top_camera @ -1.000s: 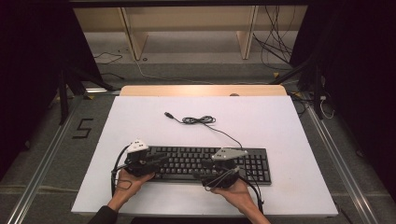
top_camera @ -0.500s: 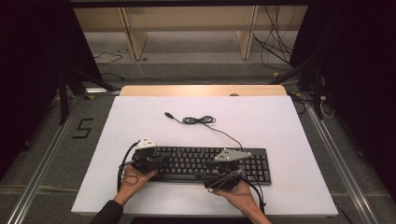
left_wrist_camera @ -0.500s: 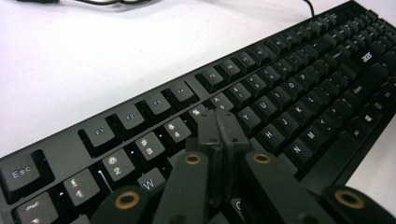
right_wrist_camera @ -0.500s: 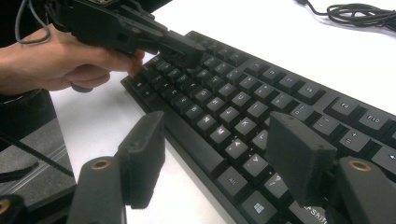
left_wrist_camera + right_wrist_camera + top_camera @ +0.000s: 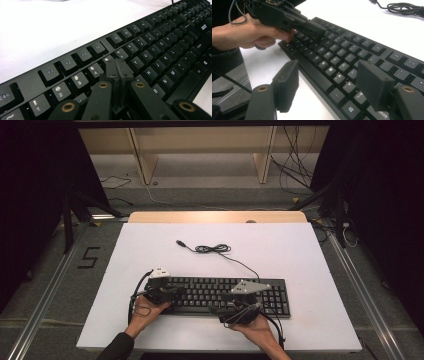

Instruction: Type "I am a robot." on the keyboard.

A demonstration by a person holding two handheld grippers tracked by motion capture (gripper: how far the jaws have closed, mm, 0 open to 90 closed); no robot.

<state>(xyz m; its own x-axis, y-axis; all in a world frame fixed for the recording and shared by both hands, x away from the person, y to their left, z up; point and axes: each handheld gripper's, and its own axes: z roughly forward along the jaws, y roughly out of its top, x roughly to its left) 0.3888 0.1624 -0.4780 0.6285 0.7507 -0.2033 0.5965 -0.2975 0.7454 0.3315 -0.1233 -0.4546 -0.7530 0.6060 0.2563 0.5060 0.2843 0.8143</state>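
Keyboard (image 5: 225, 295) lies flat on the white table (image 5: 300, 250), near the front edge, its long side parallel to that edge and a bit right of centre. Its cable (image 5: 215, 249) runs from the back right part toward the table's middle, coiled loosely, plug end pointing left.

Left hand (image 5: 145, 307) comes in from the front edge at the left, forearm angled up and right. Left gripper (image 5: 172, 291) lies low across the keyboard's left end, pointing right. In the left gripper view the jaws are pressed together, pads (image 5: 117, 71) flat against each other with no gap and nothing between them. The tip sits over the number row, about the 4–5 keys; contact with a key cannot be told. In the right gripper view the same gripper (image 5: 314, 27) slants down onto the upper left keys, fingers of the hand (image 5: 249, 32) wrapped round its body.

Right hand (image 5: 255, 325) enters from the front edge, right of centre. Right gripper (image 5: 227, 309) is at the keyboard's front edge, pointing left along it. Its jaws stand wide apart, holding nothing: one pad (image 5: 285, 83) is over bare table just off the keyboard's front edge, the other (image 5: 374, 85) over the bottom key rows. Both look raised clear of the surface.
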